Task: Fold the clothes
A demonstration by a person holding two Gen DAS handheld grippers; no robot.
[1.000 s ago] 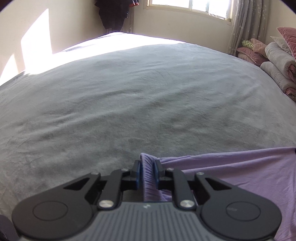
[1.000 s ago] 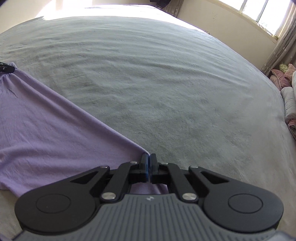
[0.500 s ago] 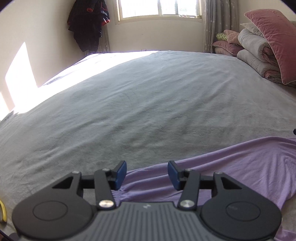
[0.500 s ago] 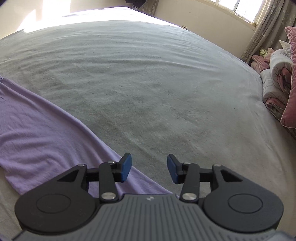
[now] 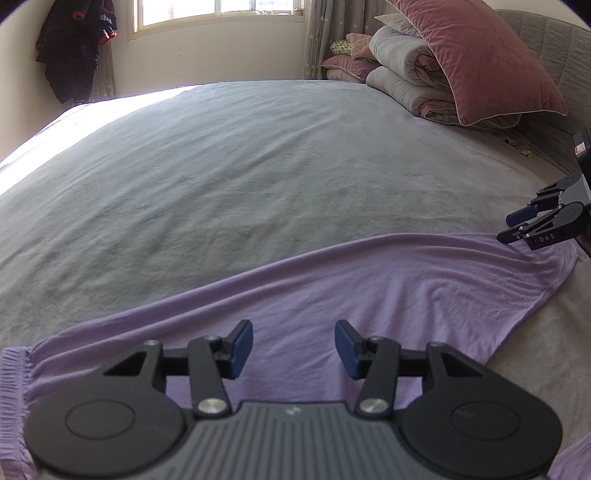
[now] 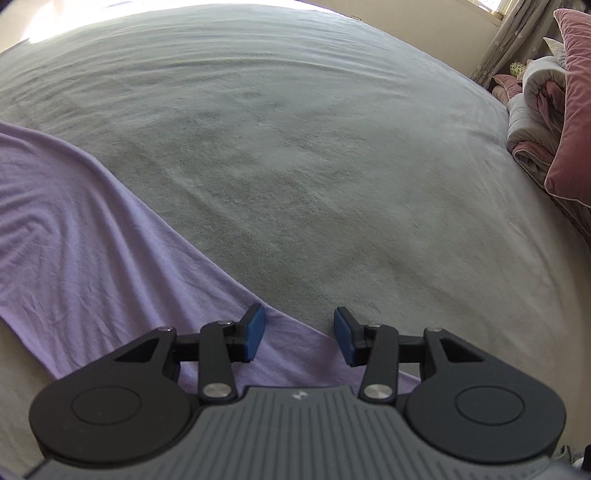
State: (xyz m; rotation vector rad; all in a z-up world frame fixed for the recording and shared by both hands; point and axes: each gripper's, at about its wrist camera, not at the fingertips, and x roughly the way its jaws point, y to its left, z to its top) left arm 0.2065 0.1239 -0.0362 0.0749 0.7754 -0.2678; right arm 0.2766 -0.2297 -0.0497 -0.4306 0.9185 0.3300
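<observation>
A gray bed [image 5: 236,177] fills both views, and every place here is given from it. At its far left corner, a dark garment [image 5: 75,48] hangs on the wall beside a window [image 5: 218,11]. Along the near edge of the bed, a purple garment [image 5: 332,291] lies spread in a long band, wrinkled, with a gathered elastic hem [image 5: 13,373] at its left end.

The left gripper [image 5: 293,349] hangs over the left part of this garment. Its 2 blue pads [image 5: 242,347] stand well apart, with only flat cloth below them and nothing pinched.

Toward the right end of the band, the right gripper [image 5: 511,229] shows at the frame edge just above the garment's far fold; whether it touches the cloth cannot be told from there. In its own view the right gripper [image 6: 297,338] is likewise spread wide, gripping nothing, its left pad [image 6: 255,332] over the purple edge [image 6: 110,258] and its right pad over bare gray cover.

At the right side of the bed, a rolled gray quilt [image 5: 410,70] is stacked with a pink pillow [image 5: 476,62] leaning on it.
</observation>
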